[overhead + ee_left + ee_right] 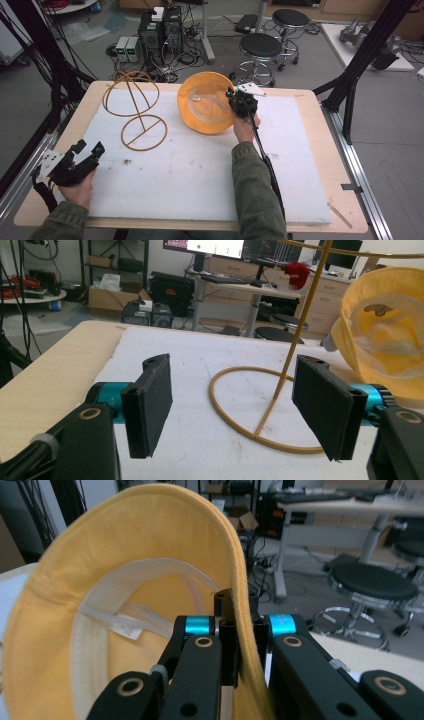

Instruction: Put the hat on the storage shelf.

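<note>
While my right tool (239, 100) pinches the hat (202, 111) by its brim, the hat stands tilted on edge, far of centre on the surface (200, 170), its hollow inside turned toward me. From the right gripper view the two jaws are closed tight on the yellow brim (239, 605), one pad inside the rim and one outside, with the pale inner band (125, 610) and a small label just left of them. My right hand (245, 127) sits just near of the hat, sleeve (257, 195) running back to the near edge.

My left tool (87, 150) rests at the near left of the surface, held in my left hand (77, 187), well apart from the hat. Its jaws stand wide apart with nothing between them; in the left gripper view the two black pads (152, 405) frame bare white foam.

Between the tools, toward the far left, a wire stand (137, 107) stands upright: a flat ring on the foam, a thin stem, and rounded hoops on top. The hat is just right of the stand; whether brim and hoops touch I cannot quite tell from above.

Beyond the far edge sit two stools (260, 47) and some computer boxes (160, 30) on the floor.
</note>
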A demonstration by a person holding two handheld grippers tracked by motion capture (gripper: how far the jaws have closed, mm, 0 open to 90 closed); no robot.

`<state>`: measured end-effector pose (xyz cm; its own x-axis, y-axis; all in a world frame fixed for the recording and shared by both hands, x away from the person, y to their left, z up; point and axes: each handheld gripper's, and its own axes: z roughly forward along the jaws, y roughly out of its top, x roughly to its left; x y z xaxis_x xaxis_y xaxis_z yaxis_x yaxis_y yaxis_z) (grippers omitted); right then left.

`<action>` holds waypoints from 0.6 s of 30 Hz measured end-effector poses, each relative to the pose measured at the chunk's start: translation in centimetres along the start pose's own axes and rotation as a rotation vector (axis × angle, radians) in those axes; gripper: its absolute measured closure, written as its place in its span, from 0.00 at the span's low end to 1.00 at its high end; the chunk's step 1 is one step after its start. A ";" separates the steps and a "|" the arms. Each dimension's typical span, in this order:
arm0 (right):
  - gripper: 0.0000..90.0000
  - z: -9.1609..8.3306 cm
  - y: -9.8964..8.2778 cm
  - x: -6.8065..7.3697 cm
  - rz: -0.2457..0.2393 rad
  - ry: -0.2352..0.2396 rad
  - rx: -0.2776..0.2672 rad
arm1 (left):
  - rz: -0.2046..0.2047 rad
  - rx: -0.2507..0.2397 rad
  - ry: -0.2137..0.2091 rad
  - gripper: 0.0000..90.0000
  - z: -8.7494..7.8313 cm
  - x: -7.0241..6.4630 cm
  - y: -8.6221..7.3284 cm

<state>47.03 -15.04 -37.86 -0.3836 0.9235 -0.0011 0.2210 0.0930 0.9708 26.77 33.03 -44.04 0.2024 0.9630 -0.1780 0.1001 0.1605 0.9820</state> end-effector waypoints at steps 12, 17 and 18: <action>0.98 -1.5 2.2 1.3 -0.033 -0.063 -0.140 | -0.005 0.003 -0.008 0.36 -0.2 0.0 0.0; 0.98 -2.2 3.1 1.4 -0.005 -0.064 -0.196 | -0.005 0.004 -0.012 0.36 -0.2 0.0 0.0; 0.97 -2.4 3.4 1.5 0.003 -0.067 -0.208 | -0.004 0.004 -0.011 0.36 -0.2 0.0 0.0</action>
<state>45.10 -14.25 -34.04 -0.3213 0.9469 -0.0071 0.0298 0.0176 0.9994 26.58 33.03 -44.06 0.2128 0.9599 -0.1827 0.1052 0.1634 0.9809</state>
